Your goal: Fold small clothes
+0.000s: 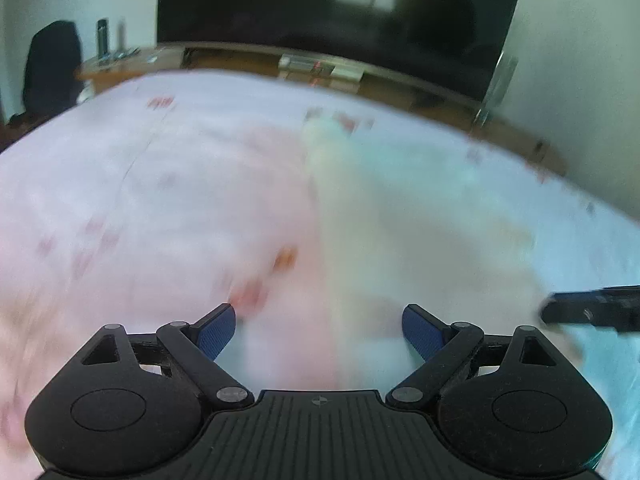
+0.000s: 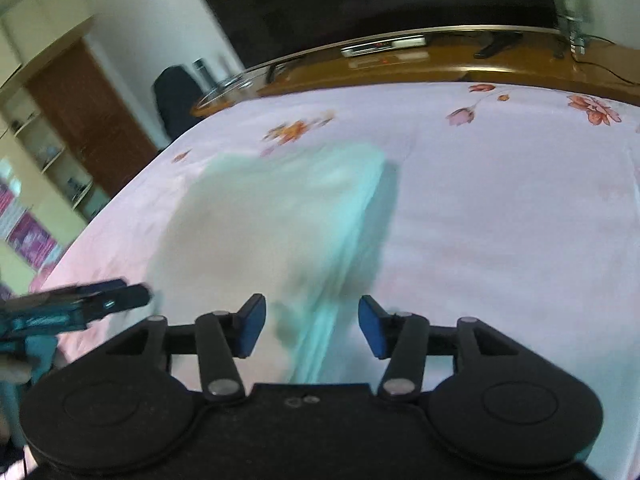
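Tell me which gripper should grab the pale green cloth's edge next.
Probably the right gripper: the pale green cloth has its folded edge running between its open fingers. The left gripper hovers mostly over the floral bedsheet.

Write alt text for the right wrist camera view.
A pale mint garment lies on a pink floral bedsheet, its near edge between the right gripper's open blue-padded fingers. The left gripper enters from the left; a wooden TV stand sits behind.

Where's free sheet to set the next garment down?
Free: floral sheet right of the pale garment, up to the wooden ledge. Also left of it in the left wrist view. Crowded: near edge, where both grippers' fingers flank the garment.
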Demonstrator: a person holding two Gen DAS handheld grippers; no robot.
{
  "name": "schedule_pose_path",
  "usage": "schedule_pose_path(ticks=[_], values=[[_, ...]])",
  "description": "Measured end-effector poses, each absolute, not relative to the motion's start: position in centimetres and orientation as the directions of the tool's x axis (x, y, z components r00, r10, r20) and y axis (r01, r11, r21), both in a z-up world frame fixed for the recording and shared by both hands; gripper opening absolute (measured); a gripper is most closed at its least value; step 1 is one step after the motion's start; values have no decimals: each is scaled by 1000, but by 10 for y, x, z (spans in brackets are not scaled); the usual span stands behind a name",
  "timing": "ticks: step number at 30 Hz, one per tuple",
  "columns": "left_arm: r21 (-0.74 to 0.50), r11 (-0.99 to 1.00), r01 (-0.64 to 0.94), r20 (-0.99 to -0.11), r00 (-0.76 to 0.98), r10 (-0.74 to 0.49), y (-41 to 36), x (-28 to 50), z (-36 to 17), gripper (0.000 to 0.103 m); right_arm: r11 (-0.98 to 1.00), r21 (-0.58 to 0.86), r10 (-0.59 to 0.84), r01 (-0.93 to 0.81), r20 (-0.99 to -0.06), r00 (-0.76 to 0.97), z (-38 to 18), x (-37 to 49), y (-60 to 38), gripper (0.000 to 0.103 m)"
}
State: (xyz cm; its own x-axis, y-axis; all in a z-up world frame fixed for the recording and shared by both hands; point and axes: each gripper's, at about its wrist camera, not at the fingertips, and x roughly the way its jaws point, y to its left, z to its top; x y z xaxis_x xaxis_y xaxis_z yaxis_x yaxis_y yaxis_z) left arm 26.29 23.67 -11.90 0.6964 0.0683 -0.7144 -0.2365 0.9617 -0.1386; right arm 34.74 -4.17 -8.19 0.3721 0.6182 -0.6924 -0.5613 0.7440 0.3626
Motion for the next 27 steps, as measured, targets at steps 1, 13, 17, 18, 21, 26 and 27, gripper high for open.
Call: schedule_pose_path(ticks=[1,13,17,18,21,26,27], values=[[-132,961,-242,-720,690,75,235,252,-124,90,742,340,603,-578,-714,355,-87,335,-44,50],[19,947,-322,-657,709,254,184,131,-51,103,855,125,449,-503,-665,597,-23,192,-72,99],[13,968,-250,-610,765,206,165,88,-19,103,891,93,393,-444,-649,652,-2,146,-74,103],[6,969,-247,-599,775,201,162,76,-11,103,894,91,388,-439,-649,654,3,136,-75,103],[-51,969,-240,-582,796,166,158,48,5,103,898,103,388,-427,-641,662,18,109,-76,103],[-70,968,-241,-576,802,158,150,22,11,103,906,57,364,-419,-610,704,33,73,-74,103],[-77,968,-241,-573,805,155,150,17,12,103,906,56,363,-419,-610,704,33,70,-74,103]])
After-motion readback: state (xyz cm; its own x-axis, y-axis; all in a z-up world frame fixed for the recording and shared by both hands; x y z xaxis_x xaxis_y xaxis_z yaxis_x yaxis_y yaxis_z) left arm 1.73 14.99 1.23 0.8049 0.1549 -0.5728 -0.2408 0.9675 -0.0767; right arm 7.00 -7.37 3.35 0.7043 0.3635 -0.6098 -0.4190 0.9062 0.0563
